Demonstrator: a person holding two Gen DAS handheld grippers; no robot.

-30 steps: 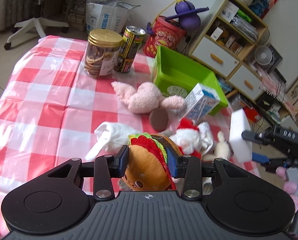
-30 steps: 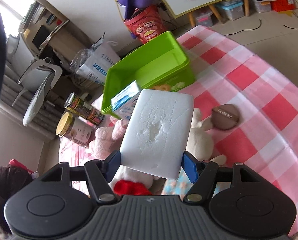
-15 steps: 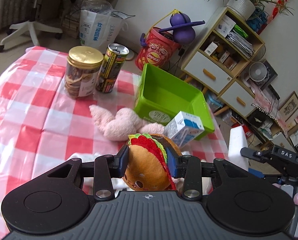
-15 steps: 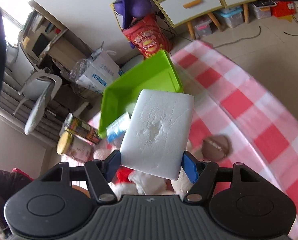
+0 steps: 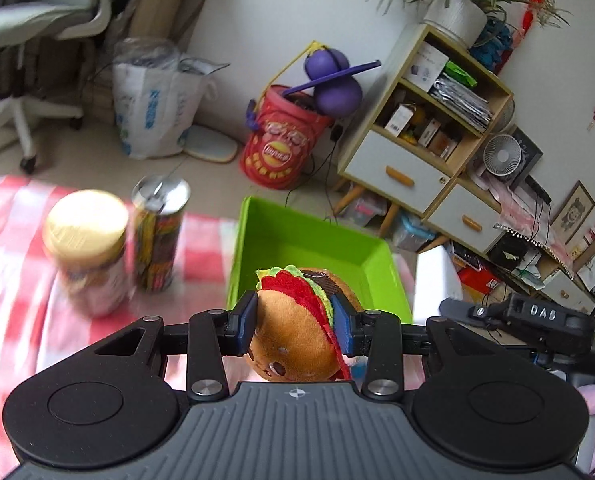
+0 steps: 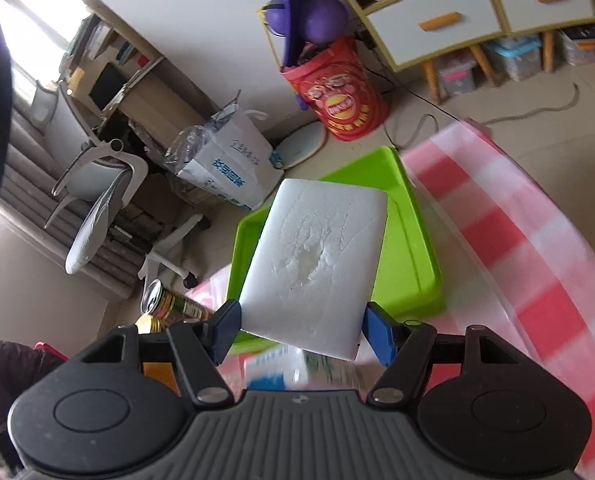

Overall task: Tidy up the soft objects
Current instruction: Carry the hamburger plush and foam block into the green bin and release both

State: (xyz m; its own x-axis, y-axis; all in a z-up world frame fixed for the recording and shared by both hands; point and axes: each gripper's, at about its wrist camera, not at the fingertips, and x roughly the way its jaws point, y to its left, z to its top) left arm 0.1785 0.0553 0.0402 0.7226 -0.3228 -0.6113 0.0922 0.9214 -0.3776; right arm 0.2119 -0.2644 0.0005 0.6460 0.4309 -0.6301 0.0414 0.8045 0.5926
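My left gripper [image 5: 295,320] is shut on a plush burger toy [image 5: 297,320] with red and green felt trim, held in the air at the near edge of the green bin [image 5: 309,240]. My right gripper [image 6: 301,330] is shut on a white sponge block [image 6: 317,256], held above the same green bin [image 6: 413,256]. The sponge's edge [image 5: 435,280] and the right gripper's body also show at the right of the left wrist view. The bin looks empty where its floor shows.
A gold-lidded jar [image 5: 83,252] and a tall can [image 5: 159,236] stand on the red-checked tablecloth [image 5: 13,280] left of the bin. A blue-and-white carton [image 6: 285,372] lies blurred below the sponge. A red snack bucket [image 5: 281,148] and a cabinet [image 5: 421,152] stand beyond the table.
Both grippers have risen and moved forward to the green bin with their loads. The plush toys on the cloth have dropped out of both views.
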